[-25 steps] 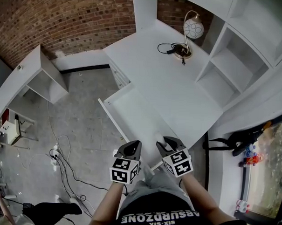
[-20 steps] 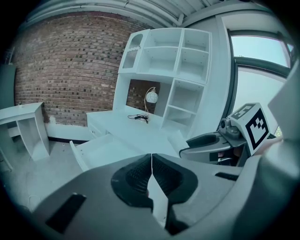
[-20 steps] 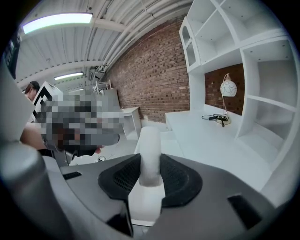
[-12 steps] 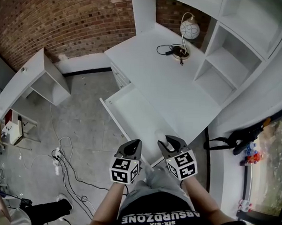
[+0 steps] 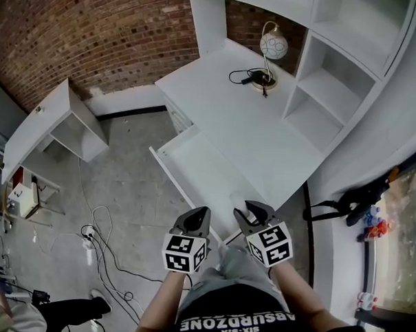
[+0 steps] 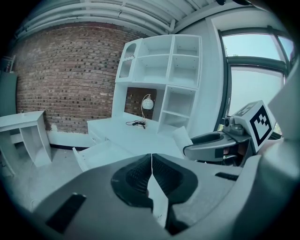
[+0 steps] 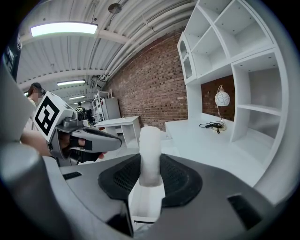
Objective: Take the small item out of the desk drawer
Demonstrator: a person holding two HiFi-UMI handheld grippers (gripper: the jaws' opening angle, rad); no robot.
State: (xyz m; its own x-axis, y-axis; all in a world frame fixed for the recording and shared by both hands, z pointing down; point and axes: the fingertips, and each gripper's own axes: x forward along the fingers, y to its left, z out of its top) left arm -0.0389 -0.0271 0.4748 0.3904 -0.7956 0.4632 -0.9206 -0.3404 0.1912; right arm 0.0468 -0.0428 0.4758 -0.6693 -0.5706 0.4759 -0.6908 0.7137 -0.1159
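The white desk [image 5: 244,122] has its drawer [image 5: 194,161] pulled open toward me. My right gripper [image 5: 251,212] hovers over the drawer's near end, shut on a small white roll-shaped item [image 7: 151,150]. The item stands upright between the dark pads [image 7: 176,180] and pokes out above them. The same item [image 6: 180,137] also shows at the right gripper's tip [image 6: 192,147] in the left gripper view. Beside it, my left gripper [image 5: 199,215] is shut and empty, its pads [image 6: 136,176] meeting along a thin line. In the right gripper view the left gripper [image 7: 117,139] appears at the left.
A globe lamp [image 5: 274,44] with a black cable stands at the desk's back, beside white shelving [image 5: 336,78]. A second white desk [image 5: 52,121] stands by the brick wall. Cables [image 5: 95,232] lie on the concrete floor. A black bag [image 5: 351,199] sits at the right.
Both grippers have lifted a little and drawn back from the drawer. The right one still holds the white item and the left stays shut.
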